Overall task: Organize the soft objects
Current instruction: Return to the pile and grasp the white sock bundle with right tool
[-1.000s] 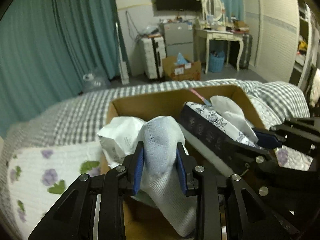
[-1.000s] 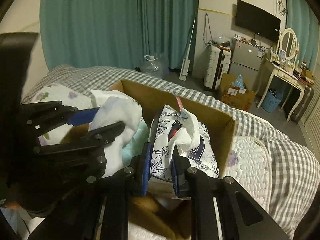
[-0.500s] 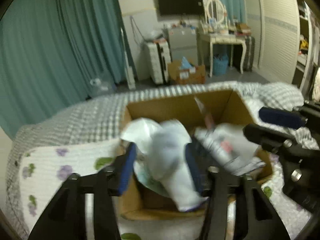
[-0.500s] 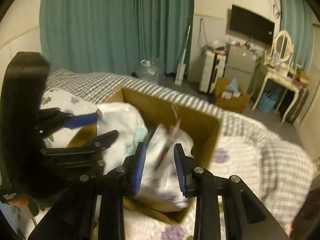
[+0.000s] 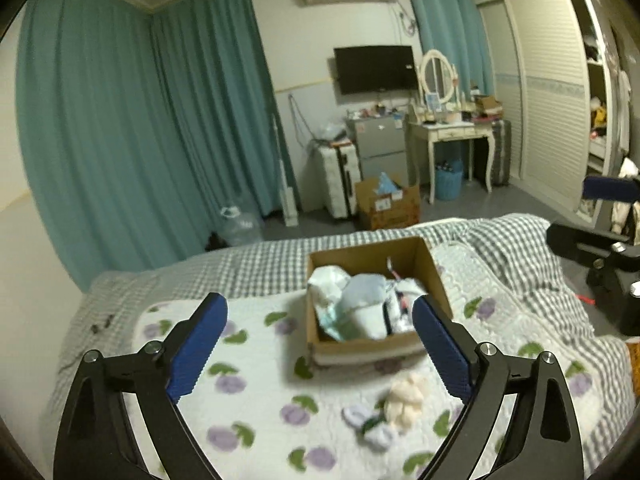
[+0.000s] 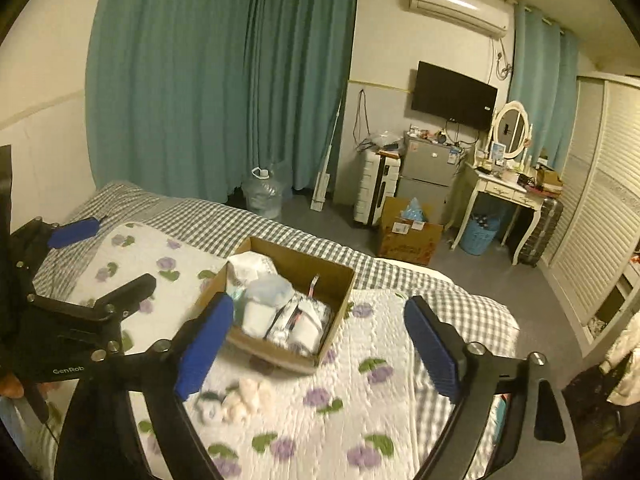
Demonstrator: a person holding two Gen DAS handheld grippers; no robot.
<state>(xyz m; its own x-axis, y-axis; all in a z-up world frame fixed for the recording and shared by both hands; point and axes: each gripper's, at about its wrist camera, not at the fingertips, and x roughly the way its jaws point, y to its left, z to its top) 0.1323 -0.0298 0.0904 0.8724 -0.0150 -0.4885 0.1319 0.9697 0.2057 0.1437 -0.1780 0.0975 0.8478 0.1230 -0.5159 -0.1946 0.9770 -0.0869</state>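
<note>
Our left gripper [image 5: 320, 346] has its blue-padded fingers [image 5: 198, 344] spread wide apart with nothing between them, held up above the bed [image 5: 256, 268]. Our right gripper [image 6: 318, 344] is the same: fingers [image 6: 432, 352] released and empty, raised over the quilt. Neither touches any object.

Framed between both pairs of fingers, a cardboard box [image 5: 430, 268] sits on the white floral quilt [image 5: 256, 404], which lies over a grey checked blanket. The box holds the soft things packed side by side: a white plastic-wrapped pack [image 6: 250, 264] at its far left corner, a pale blue sock [image 5: 362, 300] in the middle, and a floral tissue pack [image 6: 298, 320] along the right side.

Outside the box, on the quilt just in front of it, we see a cream fuzzy bundle [image 5: 406, 400] lying beside a small white-and-lilac piece [image 5: 368, 426]; both are too blurred to identify further.

Beyond the bed stand teal curtains [image 6: 180, 80] and a white dressing table [image 6: 504, 188].
</note>
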